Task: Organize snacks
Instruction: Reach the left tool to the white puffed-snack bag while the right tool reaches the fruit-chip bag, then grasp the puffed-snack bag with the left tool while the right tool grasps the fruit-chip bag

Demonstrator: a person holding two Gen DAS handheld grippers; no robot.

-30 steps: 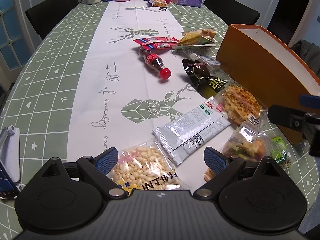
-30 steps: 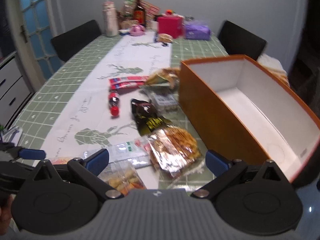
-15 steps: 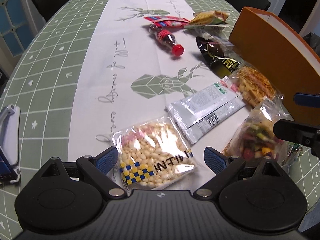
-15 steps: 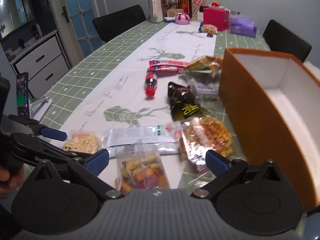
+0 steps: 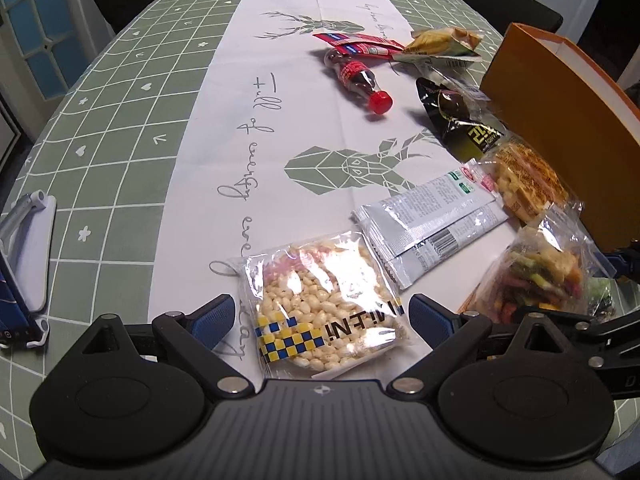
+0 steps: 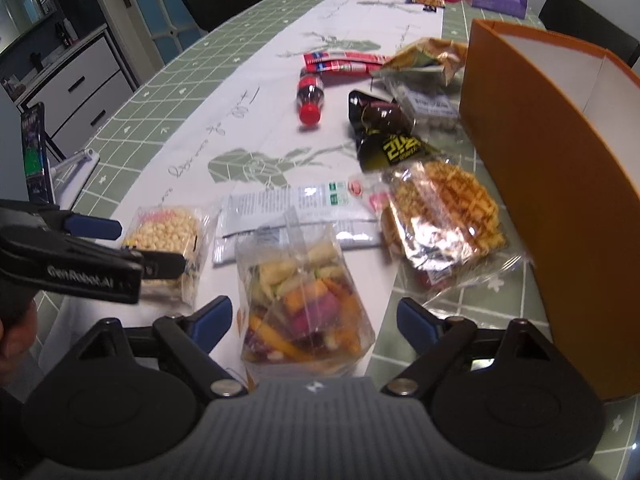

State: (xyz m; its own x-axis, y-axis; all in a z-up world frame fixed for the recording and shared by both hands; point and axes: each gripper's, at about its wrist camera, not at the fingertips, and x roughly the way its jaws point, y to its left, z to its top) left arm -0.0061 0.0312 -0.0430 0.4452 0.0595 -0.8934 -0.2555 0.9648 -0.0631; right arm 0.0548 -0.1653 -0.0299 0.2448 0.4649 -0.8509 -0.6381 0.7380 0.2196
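My left gripper point(image 5: 322, 318) is open, its fingers on either side of a clear bag of puffed white kernels point(image 5: 324, 300) lying on the white runner. My right gripper point(image 6: 312, 318) is open around a clear bag of mixed colourful dried pieces point(image 6: 304, 304). That bag shows at the right of the left wrist view point(image 5: 540, 280). The left gripper also shows in the right wrist view point(image 6: 132, 246) over the kernel bag point(image 6: 164, 232). An open orange box point(image 6: 560, 160) stands at the right. Neither bag is gripped.
Between the bags and the box lie grey wrapped bars point(image 5: 428, 216), a bag of waffles point(image 6: 448, 208), a black packet point(image 6: 384, 136), a cola bottle point(image 5: 356, 80), red packets point(image 5: 356, 44) and a chips bag point(image 5: 440, 46). A phone stand point(image 5: 24, 256) sits at the left edge.
Both grippers have moved down and forward toward the table. The kernel bag now lies between the left fingers and the mixed bag between the right fingers.
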